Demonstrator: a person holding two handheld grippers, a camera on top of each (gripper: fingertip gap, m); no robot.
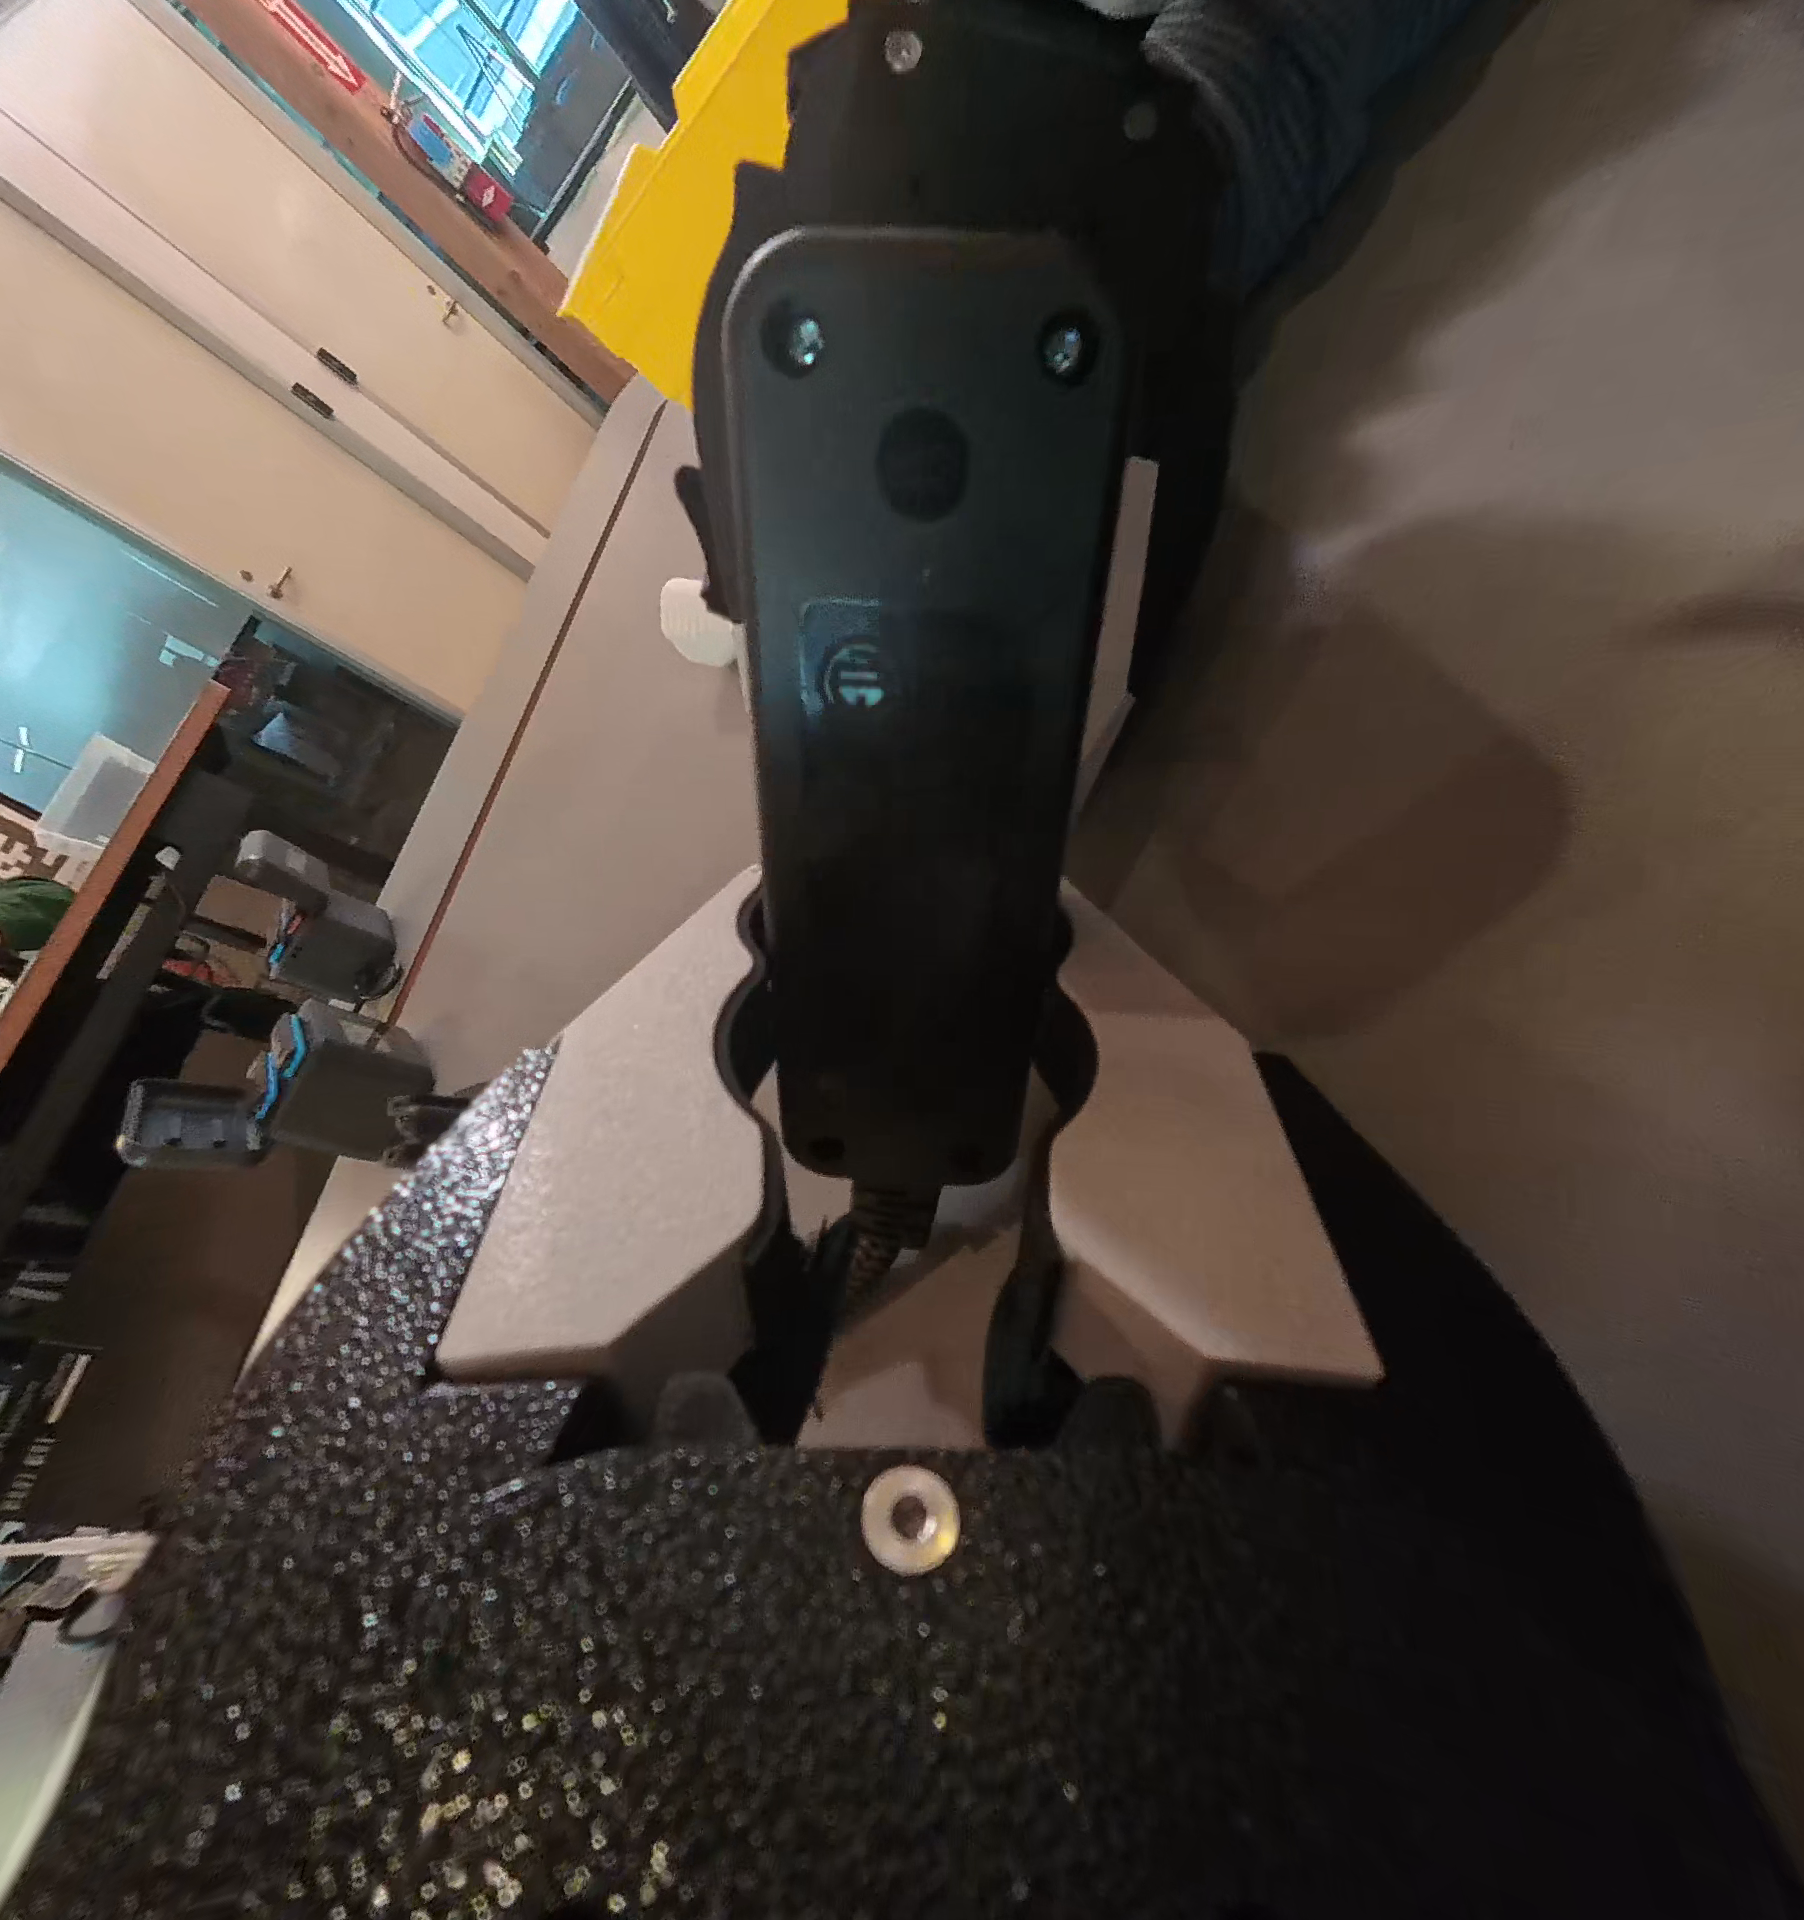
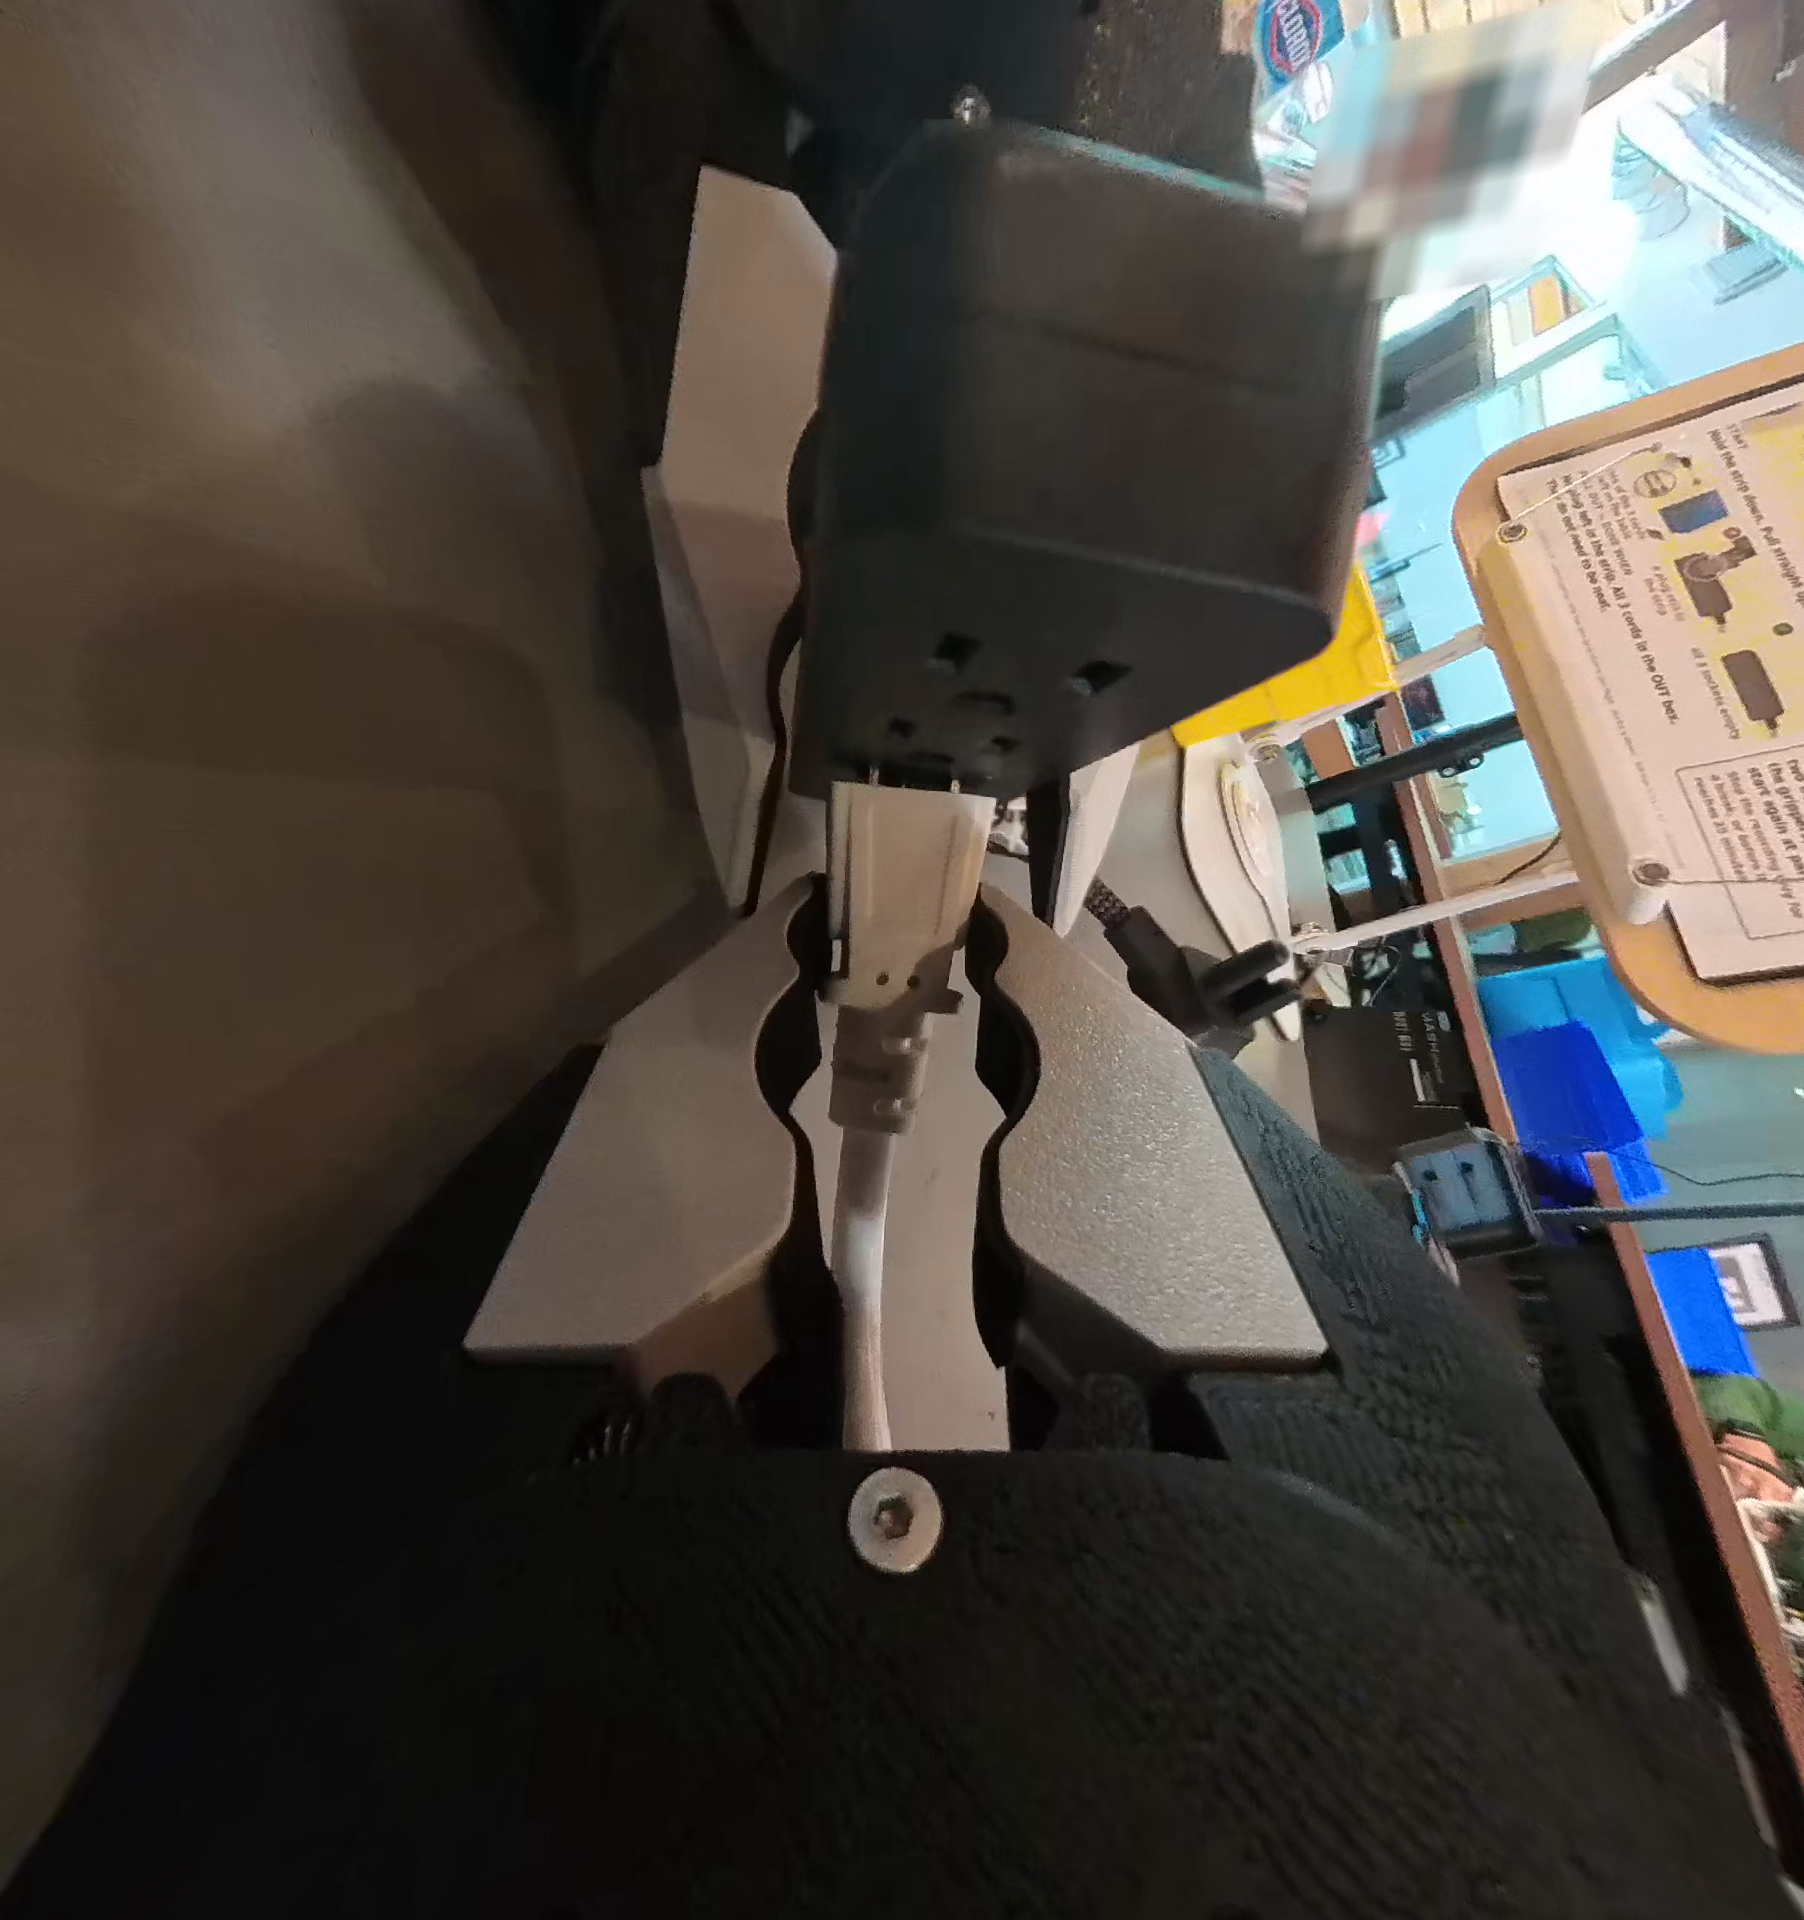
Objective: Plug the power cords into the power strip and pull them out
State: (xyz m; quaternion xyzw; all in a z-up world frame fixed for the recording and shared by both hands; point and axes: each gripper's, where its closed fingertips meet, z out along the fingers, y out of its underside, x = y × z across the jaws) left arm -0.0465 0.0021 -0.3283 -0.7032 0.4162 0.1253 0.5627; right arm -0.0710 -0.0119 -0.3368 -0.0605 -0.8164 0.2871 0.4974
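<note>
Left wrist view: my left gripper (image 1: 903,971) has its jaws clamped on the long black plastic power strip (image 1: 919,644), back side facing me. Right wrist view: my right gripper (image 2: 893,935) pinches the white moulded plug (image 2: 898,883), prongs partly in the strip's socket face (image 2: 981,717); a yellow bin (image 2: 1303,675) behind, contents unseen.

Right gripper (image 2: 893,935) is clamped on a white plug (image 2: 903,894), prongs partway out of the black power strip (image 2: 1074,499). White cord (image 2: 862,1278) trails back between the fingers.
</note>
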